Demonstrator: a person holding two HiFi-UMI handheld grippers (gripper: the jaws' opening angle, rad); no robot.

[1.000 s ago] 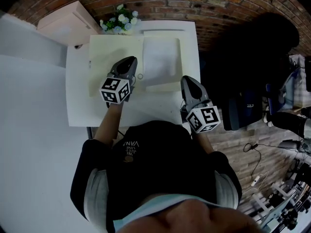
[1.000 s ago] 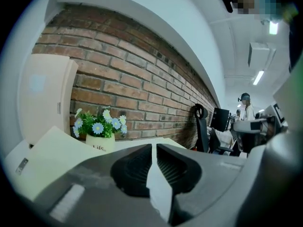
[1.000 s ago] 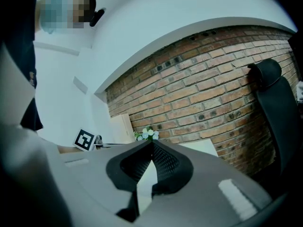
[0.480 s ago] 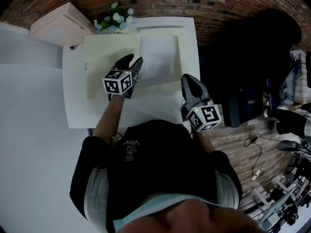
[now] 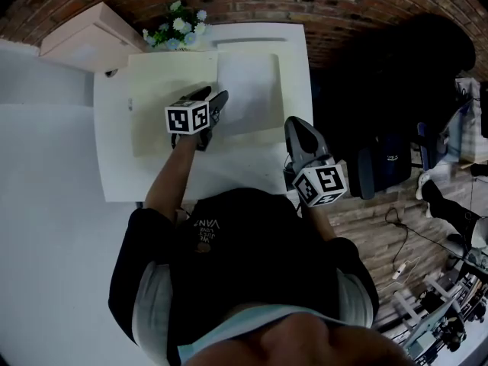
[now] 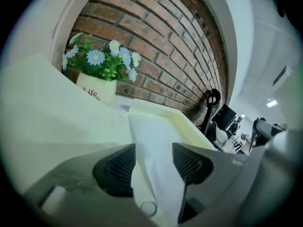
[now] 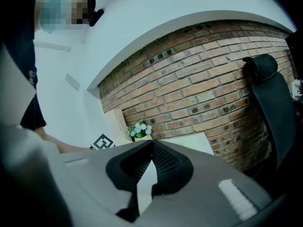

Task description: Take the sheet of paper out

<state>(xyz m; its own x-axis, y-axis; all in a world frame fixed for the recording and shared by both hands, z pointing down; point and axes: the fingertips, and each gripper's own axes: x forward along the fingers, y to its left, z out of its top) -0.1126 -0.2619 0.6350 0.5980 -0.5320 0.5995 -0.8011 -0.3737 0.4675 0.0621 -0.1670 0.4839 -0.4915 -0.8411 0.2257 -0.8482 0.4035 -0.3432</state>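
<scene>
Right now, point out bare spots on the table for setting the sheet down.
Bare: the table strip left of the cream folder, and the folder's left half. Crowded: the back edge by the flower pot, and the near edge, crossed by the left arm and the right claw.

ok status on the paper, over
Left tool just opened, sheet of paper edge between its jaws, ungripped. Right tool shut, empty. Nothing in the way.

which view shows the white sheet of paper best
The head view: the white rectangular sheet of paper shows almost whole, lying on the cream folder. The left gripper view shows only its near part, close up. The right gripper view does not clearly show it.
</scene>
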